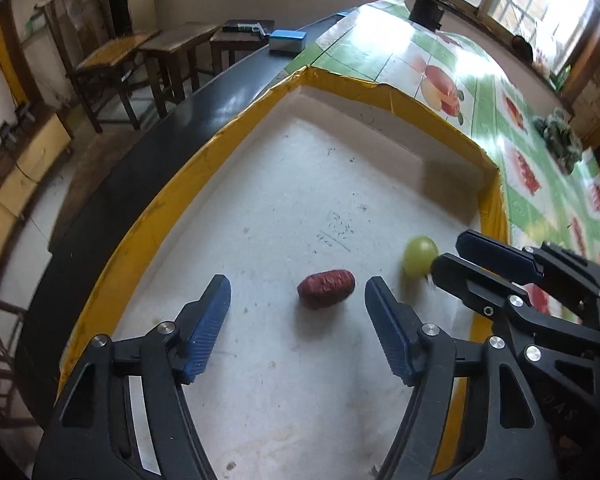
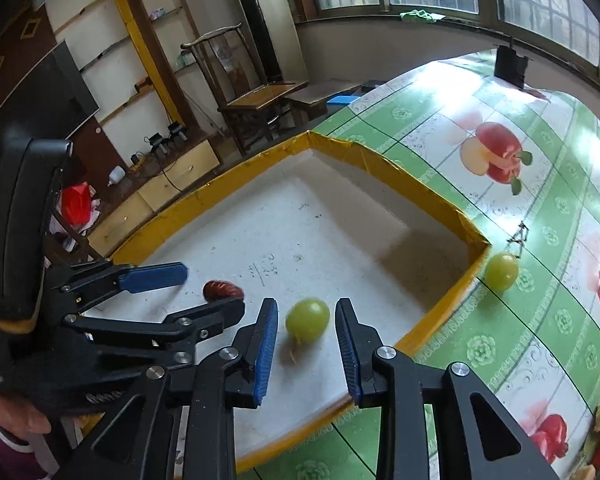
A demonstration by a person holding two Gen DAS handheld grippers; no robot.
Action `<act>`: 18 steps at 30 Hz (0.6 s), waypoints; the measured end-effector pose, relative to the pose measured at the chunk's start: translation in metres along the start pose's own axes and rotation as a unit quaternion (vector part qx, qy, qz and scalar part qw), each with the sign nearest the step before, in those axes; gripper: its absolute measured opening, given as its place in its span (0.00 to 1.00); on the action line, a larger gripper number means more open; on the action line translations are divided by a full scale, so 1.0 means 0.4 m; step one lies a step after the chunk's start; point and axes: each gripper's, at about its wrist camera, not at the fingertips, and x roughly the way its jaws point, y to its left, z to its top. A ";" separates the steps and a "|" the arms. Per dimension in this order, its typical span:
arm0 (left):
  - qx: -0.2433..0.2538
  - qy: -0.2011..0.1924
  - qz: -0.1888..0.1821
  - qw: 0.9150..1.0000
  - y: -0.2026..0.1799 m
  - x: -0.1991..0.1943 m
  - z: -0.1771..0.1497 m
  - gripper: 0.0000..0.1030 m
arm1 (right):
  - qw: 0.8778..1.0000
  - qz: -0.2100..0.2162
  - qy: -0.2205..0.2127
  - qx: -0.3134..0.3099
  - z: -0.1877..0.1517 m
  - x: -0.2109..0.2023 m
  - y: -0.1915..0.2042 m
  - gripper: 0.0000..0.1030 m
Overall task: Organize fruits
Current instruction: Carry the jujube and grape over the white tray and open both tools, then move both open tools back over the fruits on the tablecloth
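The left tongs point(image 1: 298, 320) stand apart over the red date point(image 1: 326, 289) on the tray point(image 1: 148, 220) floor; the right tongs point(image 2: 306, 338) gape beside a green grape point(image 2: 308, 319), pressing nothing. Both fruits look just dropped in. Farther right, another grape point(image 2: 501, 270) waits on the worktop point(image 2: 440, 128), likely next.

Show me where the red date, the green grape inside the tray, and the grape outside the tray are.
red date point(image 1: 326, 289): left wrist view, middle of its wrinkled skin.
green grape in the tray point(image 2: 308, 319): right wrist view, centre of the fruit.
grape outside the tray point(image 2: 501, 270): right wrist view, centre, on the tablecloth.
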 end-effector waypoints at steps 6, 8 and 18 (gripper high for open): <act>0.010 -0.030 0.023 0.999 -0.029 -0.043 -0.025 0.68 | 1.000 -0.003 -0.024 0.012 -0.035 -0.075 0.000 0.29; 0.018 -0.039 0.032 0.999 -0.048 -0.061 -0.030 0.68 | 0.999 -0.010 -0.032 0.012 -0.050 -0.106 0.000 0.29; 0.059 -0.076 -0.004 0.995 -0.178 -0.130 -0.098 0.68 | 0.993 -0.072 -0.079 0.043 -0.186 -0.312 -0.052 0.38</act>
